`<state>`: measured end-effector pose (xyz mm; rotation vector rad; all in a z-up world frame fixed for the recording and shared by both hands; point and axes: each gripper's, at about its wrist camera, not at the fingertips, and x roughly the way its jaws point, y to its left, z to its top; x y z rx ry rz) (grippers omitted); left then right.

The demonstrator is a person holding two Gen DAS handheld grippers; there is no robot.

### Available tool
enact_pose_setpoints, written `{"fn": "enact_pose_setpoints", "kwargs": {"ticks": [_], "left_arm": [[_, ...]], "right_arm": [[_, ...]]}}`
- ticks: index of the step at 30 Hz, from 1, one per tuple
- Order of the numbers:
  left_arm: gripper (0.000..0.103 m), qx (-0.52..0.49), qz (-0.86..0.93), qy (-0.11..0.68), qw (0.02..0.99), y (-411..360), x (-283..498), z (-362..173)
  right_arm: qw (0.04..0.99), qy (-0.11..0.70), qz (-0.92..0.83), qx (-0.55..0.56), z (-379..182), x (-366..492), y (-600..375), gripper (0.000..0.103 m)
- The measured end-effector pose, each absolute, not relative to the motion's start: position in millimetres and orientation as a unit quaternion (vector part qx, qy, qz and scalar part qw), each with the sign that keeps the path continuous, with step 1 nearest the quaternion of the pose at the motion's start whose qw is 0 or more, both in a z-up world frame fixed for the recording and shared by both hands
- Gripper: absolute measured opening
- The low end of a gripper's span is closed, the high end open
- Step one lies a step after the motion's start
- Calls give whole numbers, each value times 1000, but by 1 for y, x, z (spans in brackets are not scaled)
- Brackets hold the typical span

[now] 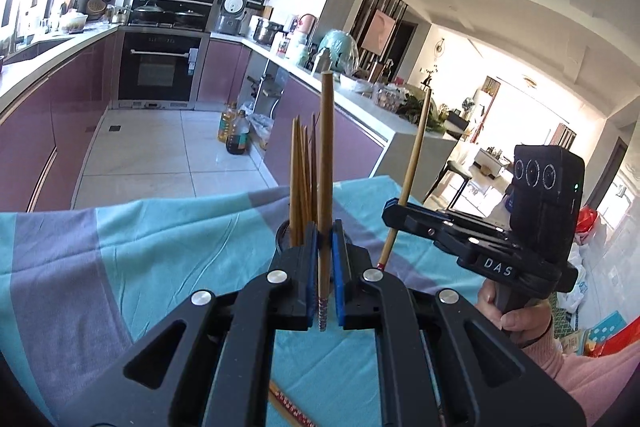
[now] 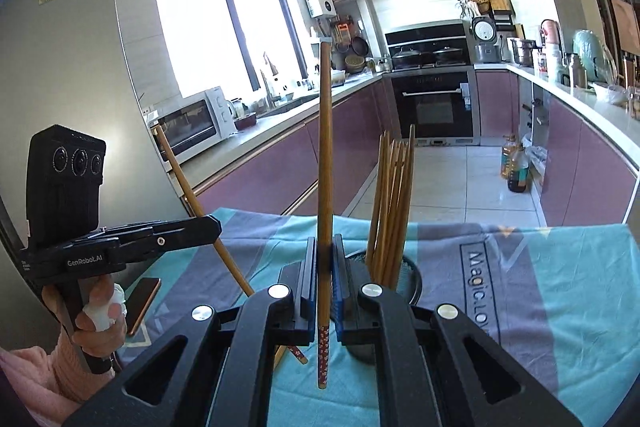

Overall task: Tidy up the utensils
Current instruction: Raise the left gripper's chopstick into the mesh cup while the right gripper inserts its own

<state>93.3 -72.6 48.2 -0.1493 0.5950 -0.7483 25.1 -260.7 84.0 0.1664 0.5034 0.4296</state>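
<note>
My left gripper [image 1: 325,259] is shut on a wooden chopstick [image 1: 326,155] that stands upright, its patterned end hanging below the pads. My right gripper [image 2: 325,279] is shut on another upright chopstick [image 2: 325,155] with a red patterned lower end. Each gripper shows in the other's view: the right gripper [image 1: 394,213] at the right, the left gripper [image 2: 212,227] at the left, each with its chopstick tilted. A dark round holder [image 2: 412,279] with several chopsticks [image 2: 390,203] stands on the teal and grey cloth [image 2: 560,287], just behind and right of my right gripper. It also shows behind my left gripper [image 1: 282,233].
A loose chopstick [image 1: 286,405] lies on the cloth under my left gripper. A phone [image 2: 142,303] lies at the cloth's left edge. Beyond the table are the kitchen floor, purple cabinets, an oven [image 2: 434,107] and oil bottles [image 2: 516,167].
</note>
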Motion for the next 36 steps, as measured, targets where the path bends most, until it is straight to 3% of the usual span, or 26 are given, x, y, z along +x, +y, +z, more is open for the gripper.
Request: {"fn": "enact_pose_setpoints", "kwargs": {"ticks": [15, 36], "left_arm": [[7, -53, -351, 245, 902, -100, 99, 86], [7, 12, -337, 333, 881, -143, 108, 61]], "right_arm": [[956, 218, 182, 80, 104, 52, -263, 6], [934, 308, 161, 78, 49, 81, -257, 6]]}}
